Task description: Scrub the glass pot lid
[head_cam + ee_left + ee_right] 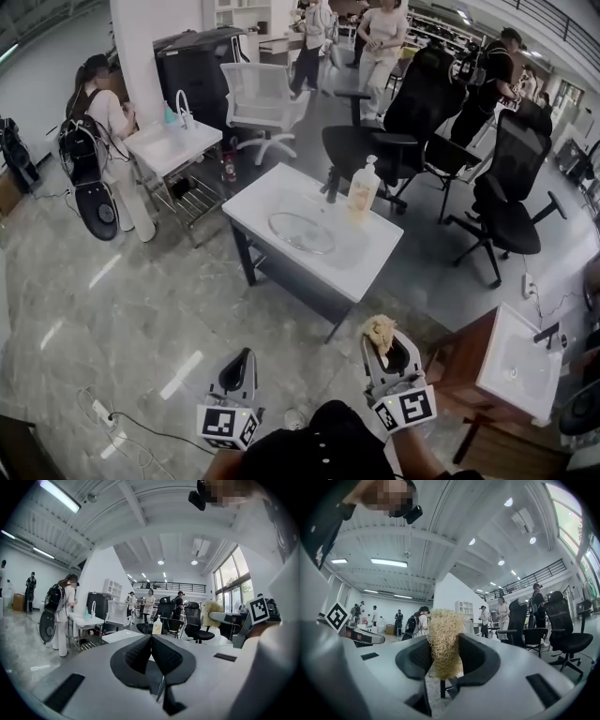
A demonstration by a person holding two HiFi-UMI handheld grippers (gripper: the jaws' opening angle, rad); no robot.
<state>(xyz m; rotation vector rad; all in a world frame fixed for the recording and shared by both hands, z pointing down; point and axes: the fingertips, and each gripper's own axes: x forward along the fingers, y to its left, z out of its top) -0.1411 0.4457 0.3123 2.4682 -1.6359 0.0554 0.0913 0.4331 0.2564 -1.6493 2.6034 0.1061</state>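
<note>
right gripper (445, 654) tight around loofah scrubber (442, 632)

Left claw (151, 639) closed, right claw (444, 644) gripping scrubber (442, 620)

soap bottle (362, 192): label was too small to be read | glass pot lid (302, 232): handle could not be made out | loofah scrubber (443, 637): sides were covered by right gripper (444, 654) | forearm (419, 462): was cut off by head view's lower edge

White sink table (251, 208) — glass lid (301, 232), soap bottle (362, 190) on top.
</note>
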